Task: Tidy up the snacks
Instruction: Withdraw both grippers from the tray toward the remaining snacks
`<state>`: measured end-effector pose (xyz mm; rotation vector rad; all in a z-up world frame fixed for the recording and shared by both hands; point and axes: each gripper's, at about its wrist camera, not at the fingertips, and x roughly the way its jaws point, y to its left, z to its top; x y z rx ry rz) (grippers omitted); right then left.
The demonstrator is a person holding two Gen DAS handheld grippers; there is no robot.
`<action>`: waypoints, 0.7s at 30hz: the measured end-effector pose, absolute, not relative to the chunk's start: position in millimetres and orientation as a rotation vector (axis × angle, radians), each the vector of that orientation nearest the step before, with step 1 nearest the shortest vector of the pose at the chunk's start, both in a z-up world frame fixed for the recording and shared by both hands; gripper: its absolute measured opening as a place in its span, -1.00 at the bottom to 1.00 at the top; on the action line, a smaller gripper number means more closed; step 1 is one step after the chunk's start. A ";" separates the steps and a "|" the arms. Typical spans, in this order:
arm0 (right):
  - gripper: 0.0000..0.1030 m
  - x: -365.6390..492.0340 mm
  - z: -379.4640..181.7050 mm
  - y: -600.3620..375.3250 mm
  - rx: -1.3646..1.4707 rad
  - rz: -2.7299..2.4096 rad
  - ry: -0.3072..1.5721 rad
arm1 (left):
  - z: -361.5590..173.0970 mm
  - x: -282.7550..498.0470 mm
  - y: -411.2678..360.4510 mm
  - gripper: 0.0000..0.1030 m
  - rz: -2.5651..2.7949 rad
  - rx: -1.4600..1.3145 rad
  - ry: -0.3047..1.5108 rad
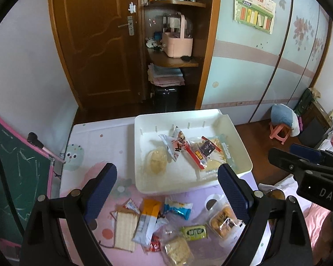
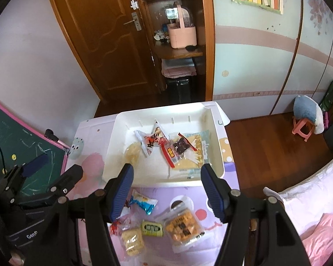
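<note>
On the surface's near edge (image 1: 82,137) loose snacks (image 1: 157,223) lie below both released, empty tools; we judge the left tool (image 1: 166,190) nearer; the white tray (image 1: 239,150) waits at the far edge.

One white tray (image 1: 237,141), perhaps twelve snack packets (image 1: 195,231), two tools (image 1: 166,190).

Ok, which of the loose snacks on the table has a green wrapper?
The small green packet lying between the clear cracker bag and the orange snack tub.
</note>
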<state>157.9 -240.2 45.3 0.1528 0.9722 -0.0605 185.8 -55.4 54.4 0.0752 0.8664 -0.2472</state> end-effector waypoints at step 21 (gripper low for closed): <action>0.23 39.3 -4.9 -216.2 0.072 0.056 1.058 | 25.2 64.3 -25.5 0.79 -0.231 0.065 0.903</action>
